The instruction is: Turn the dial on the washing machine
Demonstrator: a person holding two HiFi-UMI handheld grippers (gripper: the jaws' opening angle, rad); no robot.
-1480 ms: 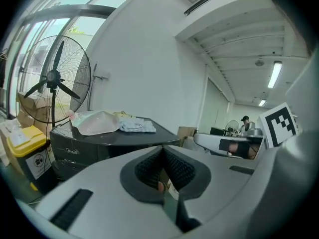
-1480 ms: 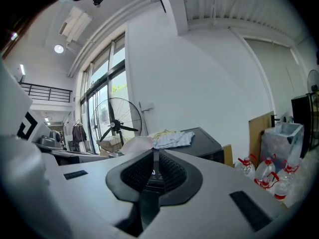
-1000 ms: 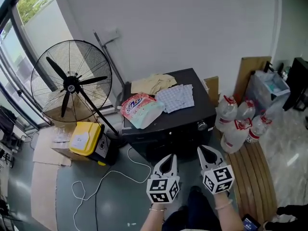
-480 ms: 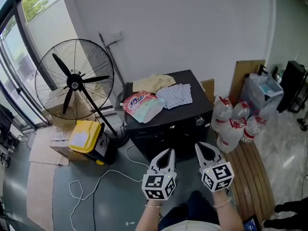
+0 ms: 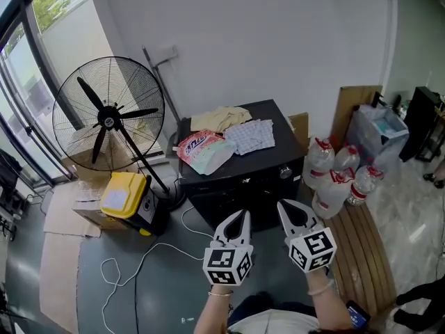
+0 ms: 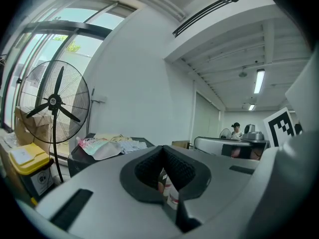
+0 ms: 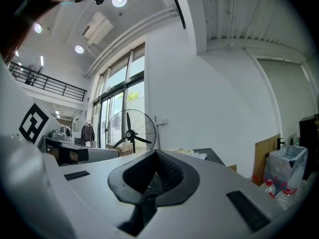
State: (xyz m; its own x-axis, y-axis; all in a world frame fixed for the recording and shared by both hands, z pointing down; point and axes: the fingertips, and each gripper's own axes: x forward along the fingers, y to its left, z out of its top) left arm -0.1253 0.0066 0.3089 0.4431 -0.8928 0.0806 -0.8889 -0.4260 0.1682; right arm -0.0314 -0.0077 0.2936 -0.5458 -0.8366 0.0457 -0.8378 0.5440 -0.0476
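A tall black pedestal fan with a round wire cage (image 5: 108,113) stood at ten o'clock in the head view. The black box-shaped washing machine (image 5: 240,186) sat near the centre, with a pink detergent bag (image 5: 201,152) on its lid. Red-capped clear plastic water bottles (image 5: 341,176) clustered at its three o'clock. The left claw (image 5: 240,216) and right claw (image 5: 282,204) were both closed and empty, short of the machine at its six o'clock. The small silver dial (image 5: 285,172) sat on the machine's front, at the right claw's twelve o'clock, untouched.
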